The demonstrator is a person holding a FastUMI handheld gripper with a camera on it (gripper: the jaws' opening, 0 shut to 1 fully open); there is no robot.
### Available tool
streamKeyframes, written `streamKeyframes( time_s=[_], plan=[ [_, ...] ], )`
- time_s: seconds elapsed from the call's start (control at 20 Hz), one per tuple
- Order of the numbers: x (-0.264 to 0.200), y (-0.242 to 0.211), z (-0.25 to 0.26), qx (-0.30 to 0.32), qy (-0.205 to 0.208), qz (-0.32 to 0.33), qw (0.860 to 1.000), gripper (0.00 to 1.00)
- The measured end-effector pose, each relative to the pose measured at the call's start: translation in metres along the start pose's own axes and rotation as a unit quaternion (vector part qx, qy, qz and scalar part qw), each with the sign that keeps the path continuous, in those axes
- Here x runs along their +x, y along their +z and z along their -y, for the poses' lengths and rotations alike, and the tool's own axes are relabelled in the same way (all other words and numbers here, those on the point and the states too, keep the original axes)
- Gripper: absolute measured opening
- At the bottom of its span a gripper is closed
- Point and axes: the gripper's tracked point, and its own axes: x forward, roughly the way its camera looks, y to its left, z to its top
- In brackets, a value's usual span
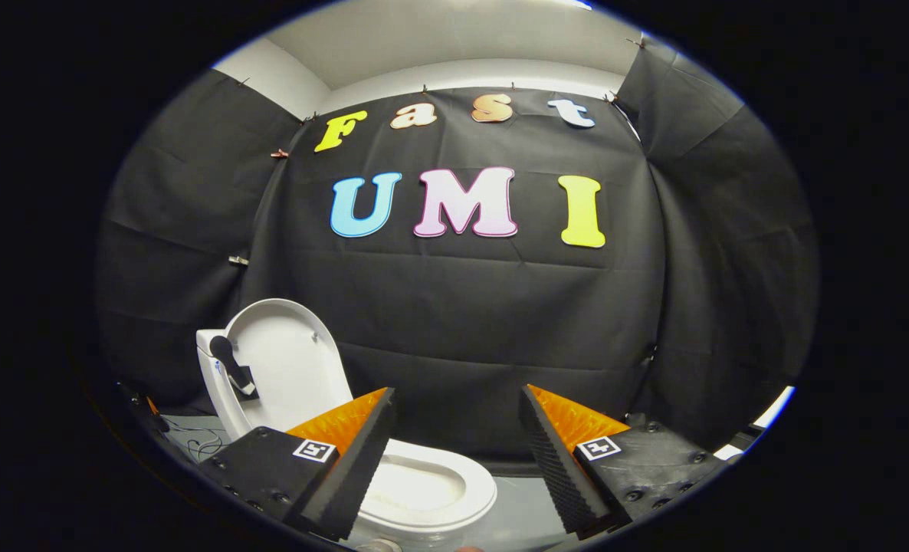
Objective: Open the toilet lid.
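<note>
— Where's the toilet lid (290, 360) from where you stand?

— Up. It's raised and leaning back against the white tank (208, 360), its pale underside facing out. It sits beyond the left finger of the gripper (457, 452), off to that side rather than straight ahead.

— And the rest of the toilet?

— The seat (439, 491) is down on the bowl, an oval ring with the opening showing inside it. It lies low, just ahead of the fingers, and the left finger covers its near-left part.

— What's that dark thing on the tank?

— A black handle-like piece (228, 360), fixed at the side of the tank beside the raised lid. I can't tell more than that from here.

— Is the gripper holding anything?

— No. Its fingers are spread wide with nothing between them but the seat's far edge and the floor. Neither finger touches the lid or the seat that I can see.

— What's around it all?

— Black cloth (462, 322) hangs behind the toilet as the booth's wall, wrinkled and clipped up along the top. Above it there's a pale wall (462, 73) and ceiling. The floor (523, 502) is grey, and some thin cables (201, 441) lie on it left of the tank.
</note>
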Motion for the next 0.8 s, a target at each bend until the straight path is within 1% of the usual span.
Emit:
streamKeyframes(
  time_s=[0.8],
  plan=[
    [0.002,0.003,0.016,-0.010,-0.021,0.012,1.000,0.98]
  ],
)
